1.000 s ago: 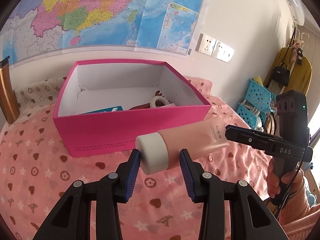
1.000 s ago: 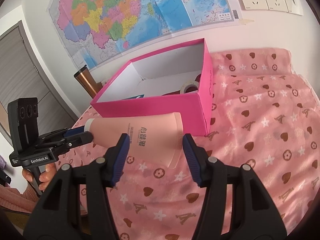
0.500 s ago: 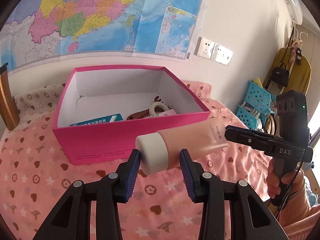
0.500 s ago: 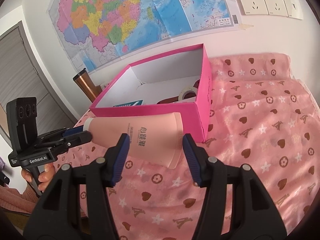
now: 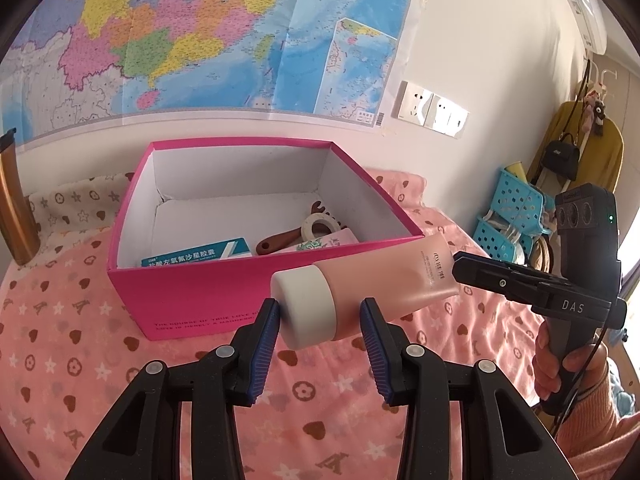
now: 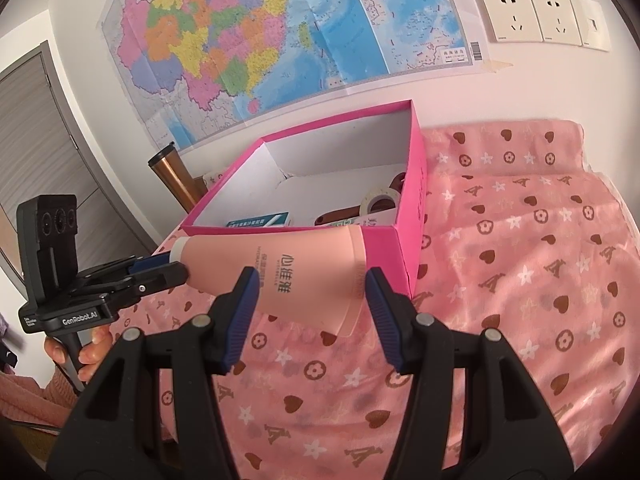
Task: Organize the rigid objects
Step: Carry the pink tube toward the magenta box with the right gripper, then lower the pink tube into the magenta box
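Note:
A peach-pink cosmetic tube with a white cap hangs level above the pink patterned cloth, just in front of an open pink box. My left gripper is shut on the cap end. My right gripper is shut on the wide crimped end of the tube. Each gripper shows in the other's view: the right gripper at the tube's tail, the left gripper at the cap. The box holds a teal medicine carton, a tape roll and a brown wooden comb.
A copper tumbler stands left of the box against the wall. Blue plastic baskets sit beyond the cloth's right edge. A person's hand holds the right gripper's handle. A map and wall sockets are behind.
Both grippers have risen a little with the tube still between them. The box now sits lower in both views and more of its inside shows.

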Demonstrator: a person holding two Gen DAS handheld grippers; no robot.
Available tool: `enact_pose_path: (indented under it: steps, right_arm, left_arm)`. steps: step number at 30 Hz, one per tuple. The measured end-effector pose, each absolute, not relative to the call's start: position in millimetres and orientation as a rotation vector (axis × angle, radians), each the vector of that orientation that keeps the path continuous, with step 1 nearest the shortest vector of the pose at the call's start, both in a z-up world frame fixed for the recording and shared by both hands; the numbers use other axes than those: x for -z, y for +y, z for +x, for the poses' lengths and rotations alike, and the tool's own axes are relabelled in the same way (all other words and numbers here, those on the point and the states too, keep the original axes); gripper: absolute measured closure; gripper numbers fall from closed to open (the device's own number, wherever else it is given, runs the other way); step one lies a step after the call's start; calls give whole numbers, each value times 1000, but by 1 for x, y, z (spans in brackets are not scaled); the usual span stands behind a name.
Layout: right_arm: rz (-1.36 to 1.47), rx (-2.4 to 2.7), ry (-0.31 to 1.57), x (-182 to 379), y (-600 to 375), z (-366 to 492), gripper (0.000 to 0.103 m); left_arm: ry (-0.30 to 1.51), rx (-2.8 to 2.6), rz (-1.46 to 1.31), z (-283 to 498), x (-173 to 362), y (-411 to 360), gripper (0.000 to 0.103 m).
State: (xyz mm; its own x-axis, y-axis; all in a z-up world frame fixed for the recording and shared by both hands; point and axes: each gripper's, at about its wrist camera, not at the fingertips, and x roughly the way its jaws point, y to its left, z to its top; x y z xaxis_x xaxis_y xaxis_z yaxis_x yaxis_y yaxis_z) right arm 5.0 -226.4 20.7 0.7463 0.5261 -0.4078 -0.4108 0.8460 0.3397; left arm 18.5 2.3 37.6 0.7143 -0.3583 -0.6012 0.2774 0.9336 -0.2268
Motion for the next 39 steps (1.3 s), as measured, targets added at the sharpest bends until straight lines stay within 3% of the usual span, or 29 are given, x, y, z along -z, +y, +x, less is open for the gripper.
enact_pose_path:
  steps: [39]
  right_arm:
    - [218,-525,486,-34,-224,18,45]
  left_arm:
    - [663,343,-151,31,-46,9,61]
